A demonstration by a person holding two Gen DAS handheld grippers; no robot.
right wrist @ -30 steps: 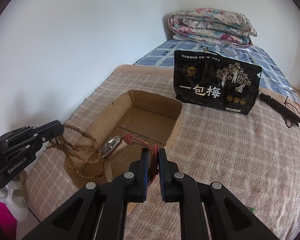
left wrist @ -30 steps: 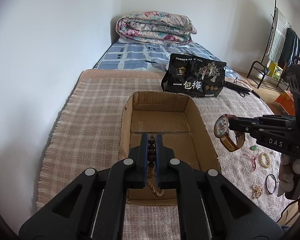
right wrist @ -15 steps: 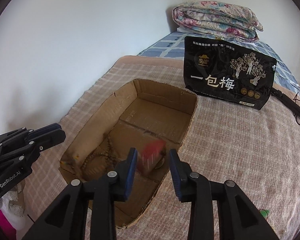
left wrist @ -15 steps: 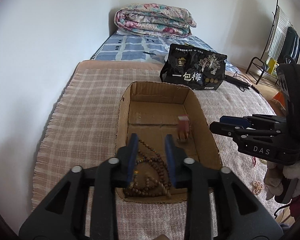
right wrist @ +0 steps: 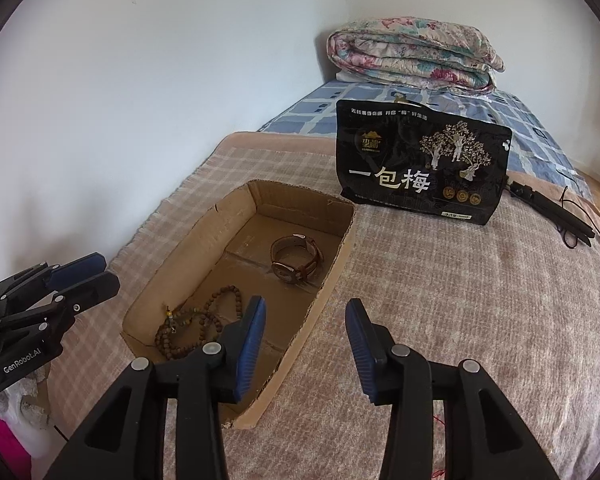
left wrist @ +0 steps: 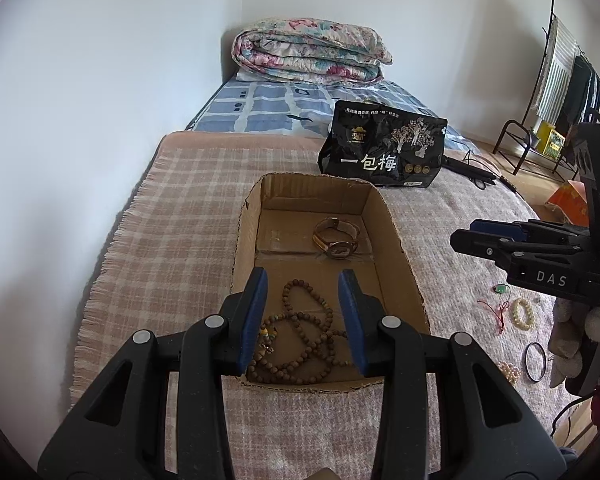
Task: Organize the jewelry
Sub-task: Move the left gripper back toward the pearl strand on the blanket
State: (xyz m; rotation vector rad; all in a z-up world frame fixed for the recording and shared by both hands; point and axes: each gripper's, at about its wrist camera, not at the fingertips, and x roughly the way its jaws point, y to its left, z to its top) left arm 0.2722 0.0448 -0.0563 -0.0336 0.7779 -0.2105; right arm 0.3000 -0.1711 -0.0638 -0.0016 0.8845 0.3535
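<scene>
Open-topped brown cardboard box [left wrist: 408, 264] lies on the pink checked woven blanket [left wrist: 172, 240] covering the bed. Inside it, at the 6 o'clock end, a long string of brown wooden beads [left wrist: 300, 340] lies in loose tangled loops flat on the box floor. At the 12 o'clock end, towards the 1 o'clock corner, a brown leather-strapped wristwatch [left wrist: 336, 236] rests on its side, strap curled into a closed ring. The two items are well apart.

On the blanket at 3 to 4 o'clock of the box in the left wrist view: a cream bead bracelet [left wrist: 523, 313], a thin black ring bangle [left wrist: 535, 356] and a red cord with a green pendant [left wrist: 498, 304].

Left tongs [left wrist: 303, 316] are spread wide, gripping nothing, hovering over the bead string. Right tongs [right wrist: 305, 340] are likewise spread wide and hold nothing, positioned over the box's 3 o'clock wall and the adjoining blanket.

A black printed snack bag [right wrist: 420, 168] stands at 12 o'clock beyond the box.
</scene>
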